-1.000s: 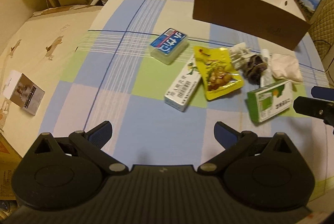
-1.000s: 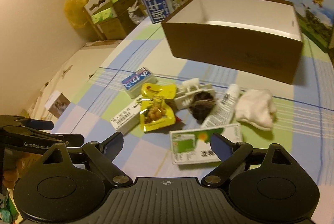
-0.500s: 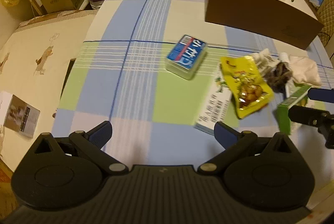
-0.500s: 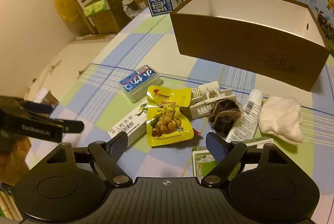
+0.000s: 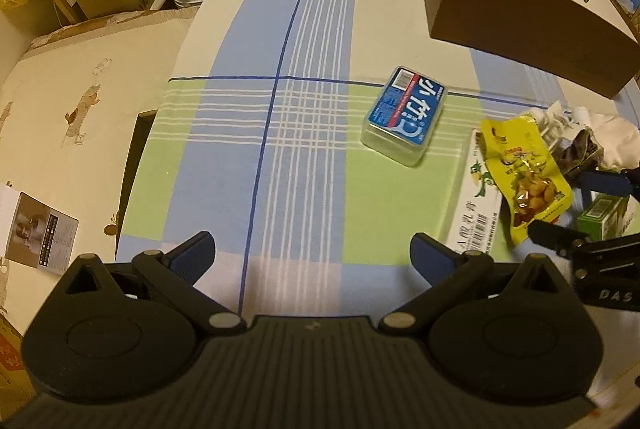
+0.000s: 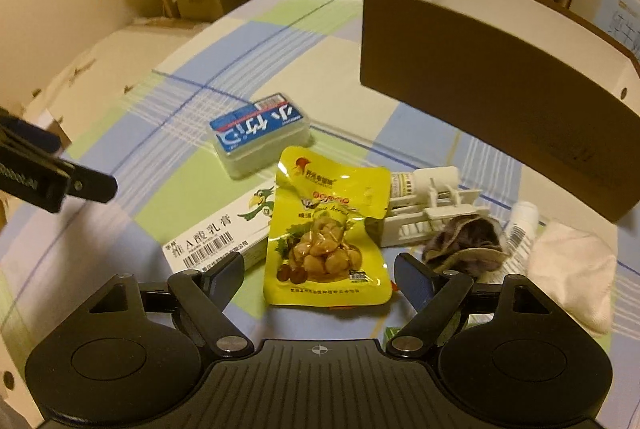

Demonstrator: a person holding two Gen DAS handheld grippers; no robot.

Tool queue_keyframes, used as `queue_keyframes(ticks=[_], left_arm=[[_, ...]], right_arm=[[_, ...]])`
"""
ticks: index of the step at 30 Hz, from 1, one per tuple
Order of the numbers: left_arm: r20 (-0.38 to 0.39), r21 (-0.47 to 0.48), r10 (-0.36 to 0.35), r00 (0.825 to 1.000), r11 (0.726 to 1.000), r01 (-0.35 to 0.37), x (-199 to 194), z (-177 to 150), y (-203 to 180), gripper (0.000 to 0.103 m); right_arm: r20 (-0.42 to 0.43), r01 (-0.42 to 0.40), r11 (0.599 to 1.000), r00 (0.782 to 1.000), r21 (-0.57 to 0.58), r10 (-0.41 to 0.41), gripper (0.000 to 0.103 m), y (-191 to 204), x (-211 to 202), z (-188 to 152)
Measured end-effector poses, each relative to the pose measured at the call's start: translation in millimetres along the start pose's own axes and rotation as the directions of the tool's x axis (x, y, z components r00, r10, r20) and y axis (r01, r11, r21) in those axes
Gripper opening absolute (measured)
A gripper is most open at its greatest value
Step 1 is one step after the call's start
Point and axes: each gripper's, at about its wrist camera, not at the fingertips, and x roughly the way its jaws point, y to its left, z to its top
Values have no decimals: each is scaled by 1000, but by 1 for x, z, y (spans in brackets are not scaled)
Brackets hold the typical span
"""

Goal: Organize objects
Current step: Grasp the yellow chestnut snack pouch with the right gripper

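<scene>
1. Right under the right gripper (image 6: 318, 279) lies the yellow snack pouch (image 6: 328, 229), its near end between the two open fingers, which have just narrowed a little and do not press on it. The pouch's long axis runs straight away from the claw, along the line it points.
2. Just left of the pouch, and partly under it, lies the long white carton (image 6: 222, 235), slanting across the claw's line rather than along it.
3. To the right sit a white clip (image 6: 432, 213), a dark scrap of cloth (image 6: 464, 241), a tube (image 6: 520, 229) and a white rag (image 6: 572, 269), bunched close together.
4. Off to the left, the left gripper (image 5: 312, 255) hangs wide and empty over bare tablecloth (image 5: 280, 169); the blue-topped case (image 5: 404, 119) lies ahead of it and to its right, well apart.
5. Farthest back stands the brown box (image 6: 492, 85), open at the top, beyond the whole heap.
6. To my eye the right hand is far nearer the pouch and should take it; the box lies onward past it.
</scene>
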Motion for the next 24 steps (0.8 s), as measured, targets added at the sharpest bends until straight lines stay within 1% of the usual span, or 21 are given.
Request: queue_keyframes(ticks=[5, 8, 13, 15, 16, 19, 22, 24], left_arm=[[-12, 10, -7, 1000, 1000, 7, 8, 4, 5, 102], [-20, 13, -12, 1000, 1000, 13, 12, 7, 7, 102], [-28, 18, -18, 999, 1000, 19, 19, 11, 10, 102], [-31, 20, -21, 999, 1000, 21, 21, 12, 10, 102], [-33, 21, -22, 999, 1000, 23, 22, 13, 10, 102], [-38, 24, -28, 999, 999, 28, 24, 14, 9, 102], [-40, 32, -36, 999, 999, 37, 25, 15, 7, 102], [-41, 39, -43, 998, 998, 45, 26, 15, 5, 102]], right_arm=[[-22, 55, 998, 998, -23, -56, 80, 5, 18, 3], [-33, 69, 997, 997, -33, -70, 80, 5, 26, 7], [-23, 100, 992, 995, -73, -102, 79, 10, 36, 13], [-14, 105, 990, 994, -98, -106, 70, 12, 39, 13], [-14, 105, 989, 994, -104, -107, 67, 13, 40, 13], [2, 106, 990, 994, -90, -106, 65, 12, 38, 12], [23, 104, 992, 994, -72, -103, 58, 8, 31, 12], [42, 105, 993, 994, -58, -103, 58, 5, 25, 12]])
